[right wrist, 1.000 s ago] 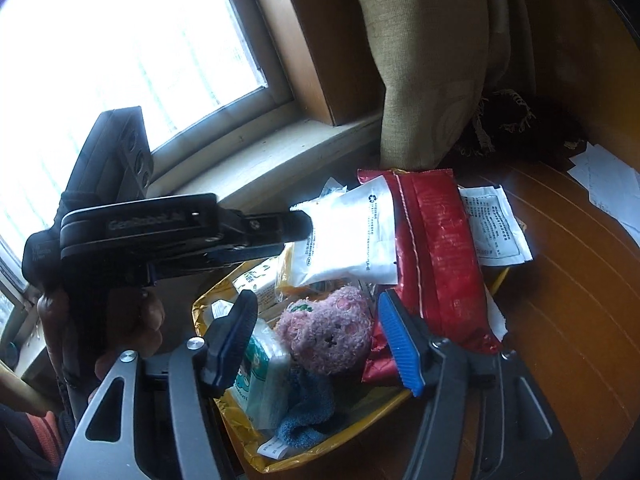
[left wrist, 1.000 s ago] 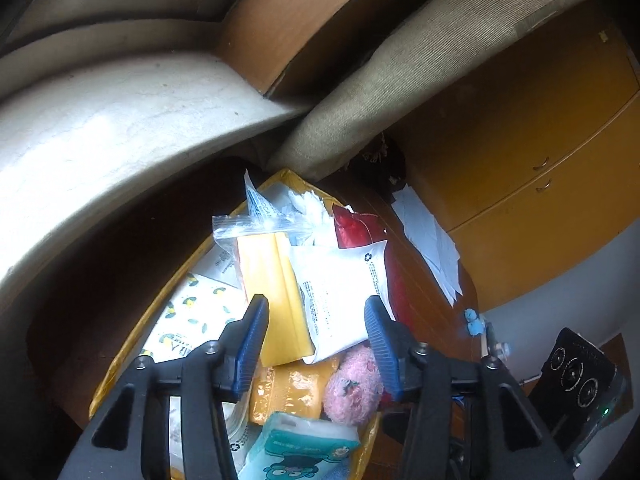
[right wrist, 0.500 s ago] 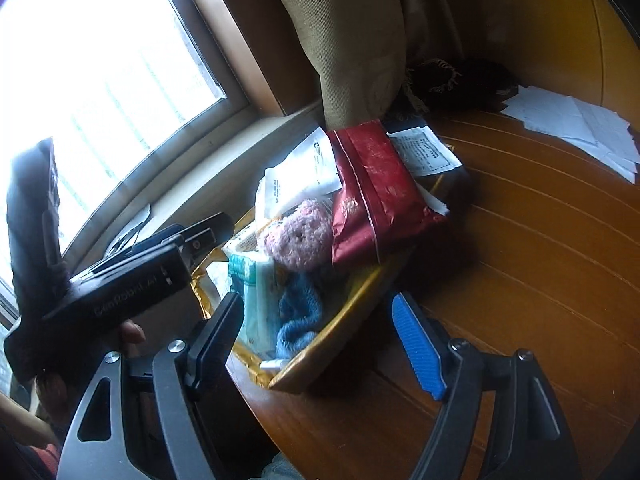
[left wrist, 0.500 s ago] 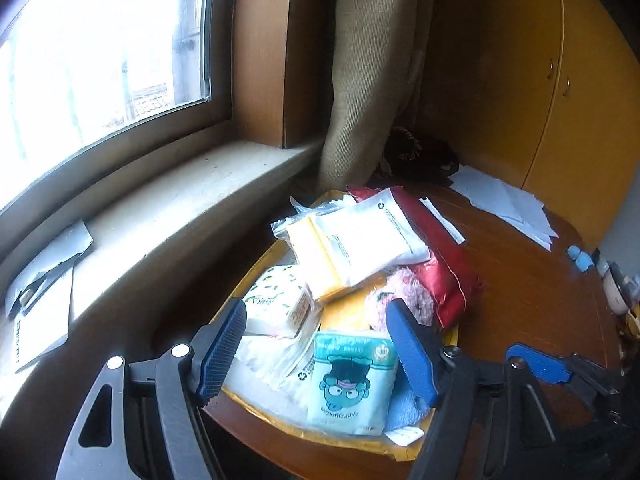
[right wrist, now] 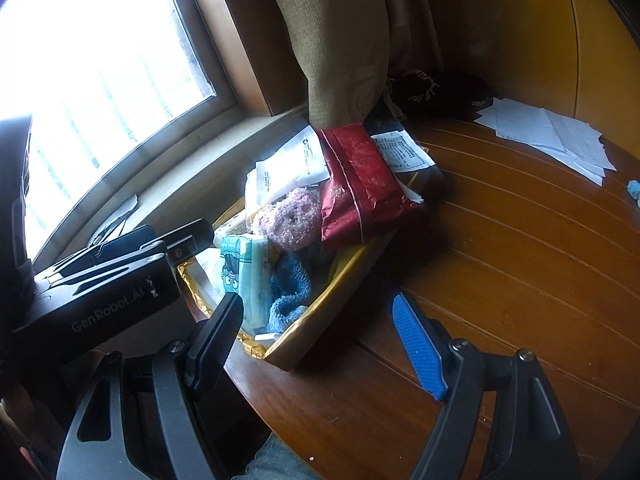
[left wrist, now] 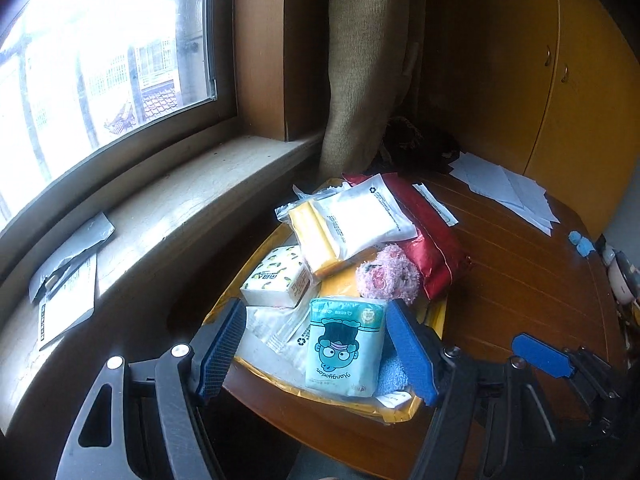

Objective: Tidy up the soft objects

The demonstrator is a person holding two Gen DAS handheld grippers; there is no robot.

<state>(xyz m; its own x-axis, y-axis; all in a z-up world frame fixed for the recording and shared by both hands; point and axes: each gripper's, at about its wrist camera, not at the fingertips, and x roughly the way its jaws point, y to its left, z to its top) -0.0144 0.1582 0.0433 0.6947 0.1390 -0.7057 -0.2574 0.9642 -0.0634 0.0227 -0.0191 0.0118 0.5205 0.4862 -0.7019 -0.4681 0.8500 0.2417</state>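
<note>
Both grippers now sit back from the yellow tray (left wrist: 434,316) vs a sec ago, when the left one's pads were right over the packets & the right one framed the pink plush; jaws on each are wider too

L to R in left wrist view: window (left wrist: 100,52) & pale sill w/ grey papers (left wrist: 68,276), then left gripper (left wrist: 316,348) w/ jaws spread, nothing pinched, pads apart either side of the teal tissue pack (left wrist: 346,348) as seen from this cam, not pressing it. Tray rests on round wooden table (left wrist: 528,280) near the sill edge. In tray: lemon-print tissue pack (left wrist: 276,278) at left, clear wrappers below it, yellow packet (left wrist: 316,240) under a white pouch (left wrist: 364,216), pink plush (left wrist: 386,276) just right of centre, red foil bag (left wrist: 434,240) hanging over tray's right rim, blue knit bit beside teal pack. Curtain (left wrist: 364,64) behind, white sheets (left wrist: 508,194) far right by yellow cabinet (left wrist: 580,92). Right gripper's blue pad shows bottom right

Right wrist view: left gripper (right wrist: 120,276) body at left, black, its tip over tray's near-left corner. Right gripper (right wrist: 324,336) gaping, empty, over bare table just in front of tray's near rim; left pad overlaps teal pack in view, contact can't tell. Blue knit cloth (right wrist: 290,292) lies beside teal pack, plush above it, red bag at right
</note>
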